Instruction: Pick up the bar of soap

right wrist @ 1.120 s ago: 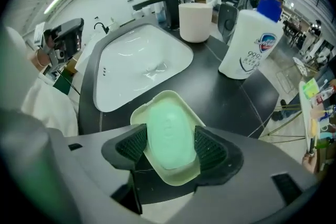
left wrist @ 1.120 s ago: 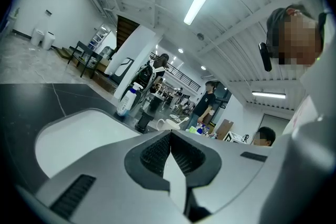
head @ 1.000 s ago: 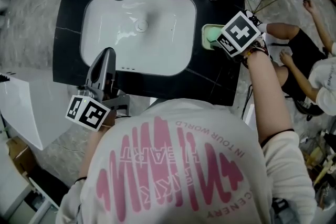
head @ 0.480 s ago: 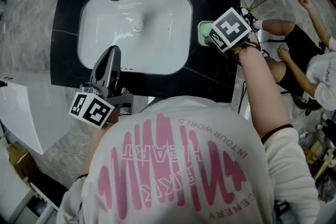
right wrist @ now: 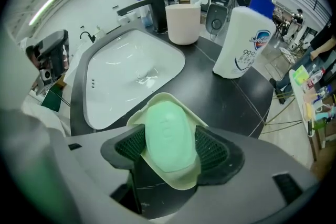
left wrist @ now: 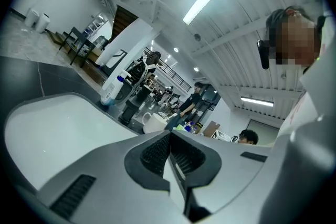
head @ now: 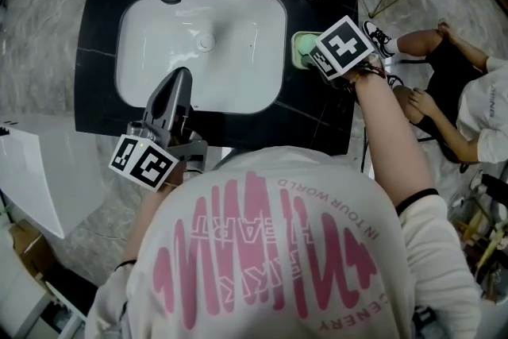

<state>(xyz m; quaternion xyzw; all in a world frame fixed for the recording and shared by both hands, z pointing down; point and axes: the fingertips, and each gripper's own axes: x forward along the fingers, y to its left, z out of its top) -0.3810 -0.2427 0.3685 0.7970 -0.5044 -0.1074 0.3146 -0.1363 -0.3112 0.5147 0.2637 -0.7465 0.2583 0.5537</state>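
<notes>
The right gripper (right wrist: 170, 147) comes down over the soap dish (right wrist: 174, 180) with its jaws apart, one ribbed pad on each side of the green bar of soap (right wrist: 167, 131), which lies flat in the dish. The spread suits the bar's short width, so closing should pinch its long sides, not its rounded ends. I judge the grip not yet made. The dish sits on the dark counter (head: 317, 117) just right of the white sink (head: 238, 40), with a white bottle (right wrist: 243, 42) and a cup (right wrist: 183, 23) further back, clear of the approach. The left gripper (left wrist: 169, 137) is clenched on nothing and hangs over the sink's near edge, apparently kept out of the way.
</notes>
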